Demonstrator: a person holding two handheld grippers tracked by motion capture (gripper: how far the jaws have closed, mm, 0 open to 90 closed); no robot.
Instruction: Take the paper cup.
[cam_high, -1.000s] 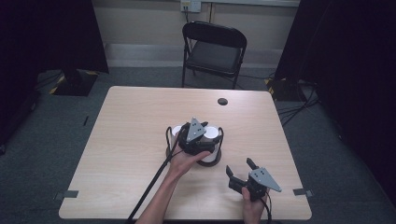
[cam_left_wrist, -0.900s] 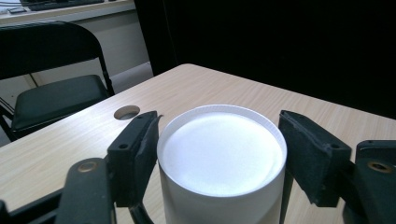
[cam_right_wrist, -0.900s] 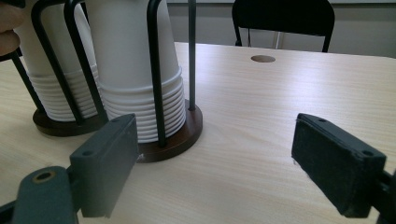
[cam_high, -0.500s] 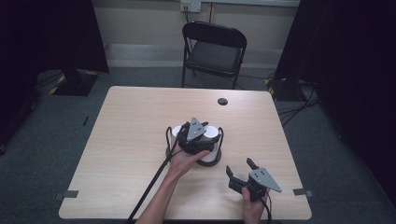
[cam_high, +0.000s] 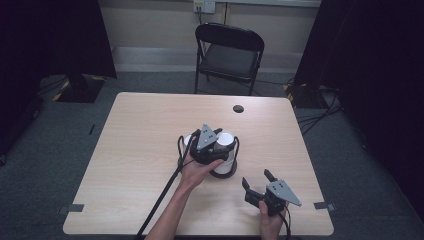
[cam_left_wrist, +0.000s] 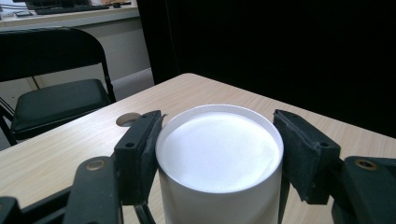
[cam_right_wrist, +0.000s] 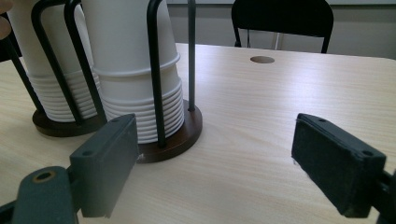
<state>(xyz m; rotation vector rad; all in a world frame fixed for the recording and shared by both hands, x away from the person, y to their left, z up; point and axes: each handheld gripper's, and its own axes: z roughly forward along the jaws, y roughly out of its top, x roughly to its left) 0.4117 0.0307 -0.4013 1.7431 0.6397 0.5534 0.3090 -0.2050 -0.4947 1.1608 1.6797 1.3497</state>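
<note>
High view: the left hand-held gripper (cam_high: 216, 134) sits over the right-hand stack of white cups (cam_high: 225, 141) near the middle of the table (cam_high: 140, 150). The stack stands upright in a black wire holder (cam_high: 231, 170), so its long axis runs straight up. The right hand-held gripper (cam_high: 256, 179) waits near the front edge, apart from the holder and to its right. The left hand is plainly the closer one.

Left gripper view: the top cup (cam_left_wrist: 219, 154) stands bottom-up between the two black jaws, which have just closed in and now press its sides. It's gripped, and the way off looks to be straight up.

Right gripper view: jaws wide apart, nothing between them. The cup stacks (cam_right_wrist: 135, 70) rise at far left on their wooden bases (cam_right_wrist: 177, 137).
</note>
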